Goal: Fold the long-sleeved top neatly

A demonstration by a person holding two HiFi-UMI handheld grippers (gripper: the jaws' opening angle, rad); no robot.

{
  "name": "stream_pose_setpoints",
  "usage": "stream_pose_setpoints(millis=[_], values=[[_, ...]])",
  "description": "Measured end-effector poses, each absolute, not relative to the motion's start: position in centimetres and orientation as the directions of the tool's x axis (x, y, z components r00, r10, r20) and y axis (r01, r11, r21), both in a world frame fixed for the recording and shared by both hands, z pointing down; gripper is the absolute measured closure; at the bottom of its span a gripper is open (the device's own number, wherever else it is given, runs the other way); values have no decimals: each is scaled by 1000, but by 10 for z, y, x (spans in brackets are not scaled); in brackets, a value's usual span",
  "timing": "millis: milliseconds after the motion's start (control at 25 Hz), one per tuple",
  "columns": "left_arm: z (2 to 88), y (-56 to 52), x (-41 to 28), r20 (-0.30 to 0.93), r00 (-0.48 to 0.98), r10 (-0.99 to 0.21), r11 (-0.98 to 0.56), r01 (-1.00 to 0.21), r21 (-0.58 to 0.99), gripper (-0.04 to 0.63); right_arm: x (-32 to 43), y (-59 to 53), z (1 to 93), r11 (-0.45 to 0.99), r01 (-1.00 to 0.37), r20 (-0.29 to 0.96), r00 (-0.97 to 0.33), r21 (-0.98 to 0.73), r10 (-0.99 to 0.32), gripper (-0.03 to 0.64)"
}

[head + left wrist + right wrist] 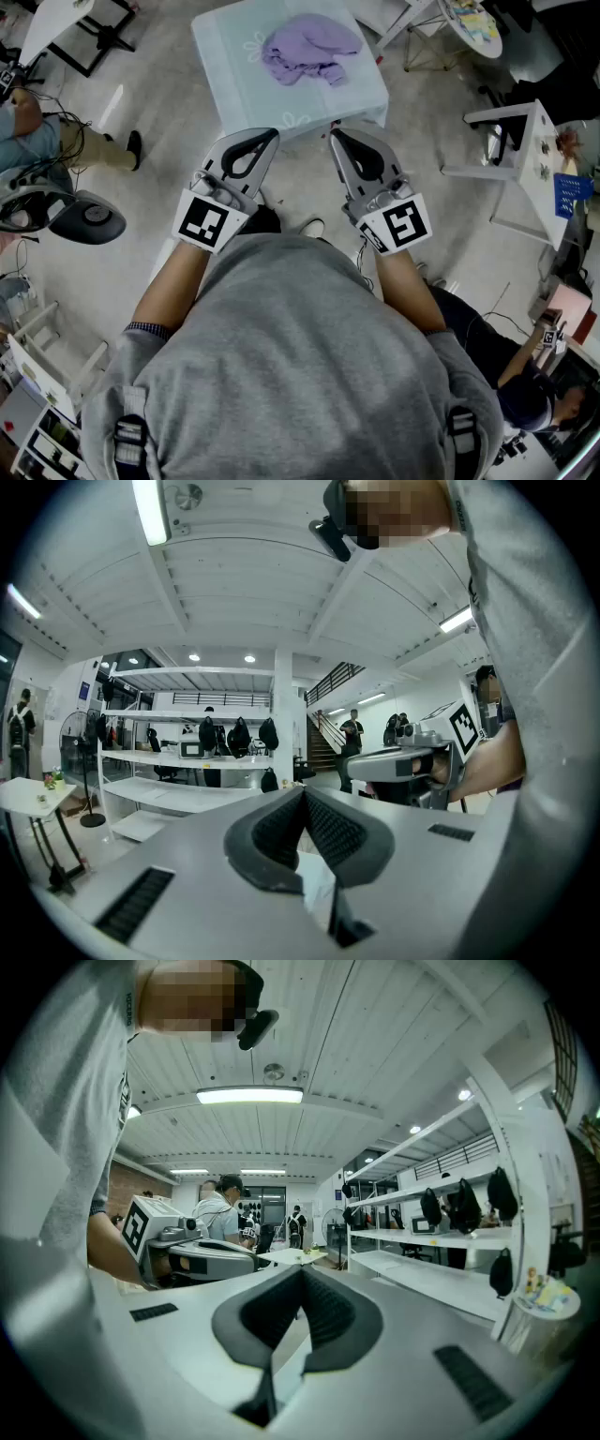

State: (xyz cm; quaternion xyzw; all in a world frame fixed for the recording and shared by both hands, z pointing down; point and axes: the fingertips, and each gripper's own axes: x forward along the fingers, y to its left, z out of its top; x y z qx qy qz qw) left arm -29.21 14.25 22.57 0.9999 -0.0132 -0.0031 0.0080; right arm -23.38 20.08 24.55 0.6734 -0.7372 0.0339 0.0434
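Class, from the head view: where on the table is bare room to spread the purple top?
Bare: on the table, the left strip between the purple top and the left edge, and the front strip along the near edge. Crowded: back right, under the top.

Small pale blue-green table [361,89] with white flower prints, crumpled lilac long-sleeved top [309,49] lying on it

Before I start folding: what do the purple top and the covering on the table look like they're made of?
Purple long-sleeved top: soft, matte fabric, perhaps a knit or fleece; it lies in a loose heap with rounded folds and no sheen. Table cover: a smooth, pale mint sheet with a faint white flower print that lies flat and turns down over the edges; possibly thin cloth or vinyl, no weave can be made out.
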Motion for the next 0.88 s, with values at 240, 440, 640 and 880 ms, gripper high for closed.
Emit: stream_pose_setpoints(millis=[240,440,640,880], values=[[228,167,-298,8,999,-40,-999,-40,14,578,-239,236,245,84,-996,113,-83,1,-990,609],[226,183,-296,7,1000,-30,-1000,-30,2,578,-233,257,245,69,-997,95,-71,-24,-993,609],[233,189,-296,49,999,-20,-1000,-21,21,578,-229,262,246,55,-998,92,-57,-23,-994,609],[235,190,-289,57,998,1,-999,-1,34,578,-226,256,249,58,-998,105,-59,-10,-993,609]])
